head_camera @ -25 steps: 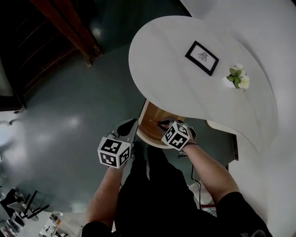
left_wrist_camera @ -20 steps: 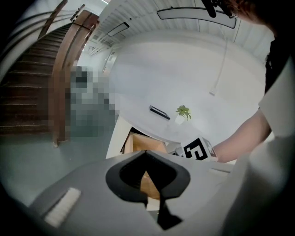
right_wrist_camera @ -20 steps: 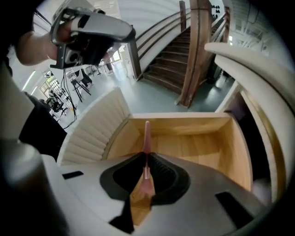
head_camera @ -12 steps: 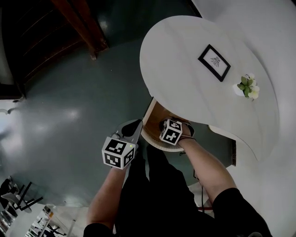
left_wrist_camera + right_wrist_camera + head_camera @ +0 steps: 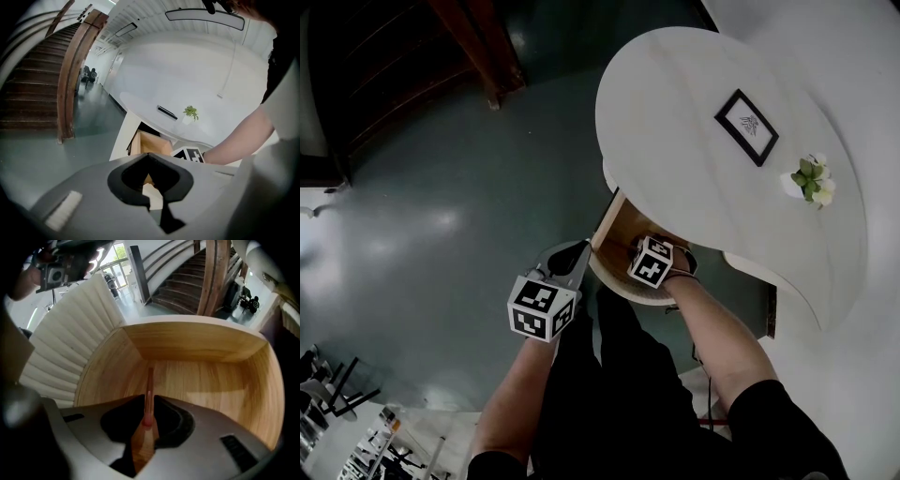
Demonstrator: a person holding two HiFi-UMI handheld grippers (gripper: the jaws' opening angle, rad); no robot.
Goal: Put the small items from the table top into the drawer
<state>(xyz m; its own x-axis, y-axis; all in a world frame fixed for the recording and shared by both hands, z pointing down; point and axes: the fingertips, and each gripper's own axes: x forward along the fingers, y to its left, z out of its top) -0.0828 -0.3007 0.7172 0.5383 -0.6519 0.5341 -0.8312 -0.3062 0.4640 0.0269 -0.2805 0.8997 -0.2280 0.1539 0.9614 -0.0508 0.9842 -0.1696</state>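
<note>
**Putting the Stick Down in the Drawer**

A thin reddish stick (image 5: pixel 149 380) pinched tight in the right hand-held gripper (image 5: pixel 148 401), down inside the open wooden drawer (image 5: pixel 220 380) in the middle of the frame. Stick pointing away toward the back wall, tip close to the wood floor. Hard to tell if touching it.

To do this well:
- Go low first, so no long drop and no bounce.
- Lay the stick flat along the wood.
- Open slowly, only a little.
- Lift straight up after, not sideways, so as not to drag the stick back out or bump the drawer sides.

Nothing in the left hand-held gripper (image 5: pixel 149 155), jaws closed together, hanging just left of the drawer in the head view. Best kept out of the way there.

White round desk (image 5: pixel 675 103) in the upper right of the head view, smooth and mostly bare. Only a black picture frame (image 5: pixel 747 127) and a small plant (image 5: pixel 811 180) in a white pot on it. No other small things to see on top.

Shiny dark grey-green floor (image 5: pixel 441 206) on the left of the head view. Brown wooden stairs (image 5: pixel 33 93) at the left of the left gripper view.
</note>
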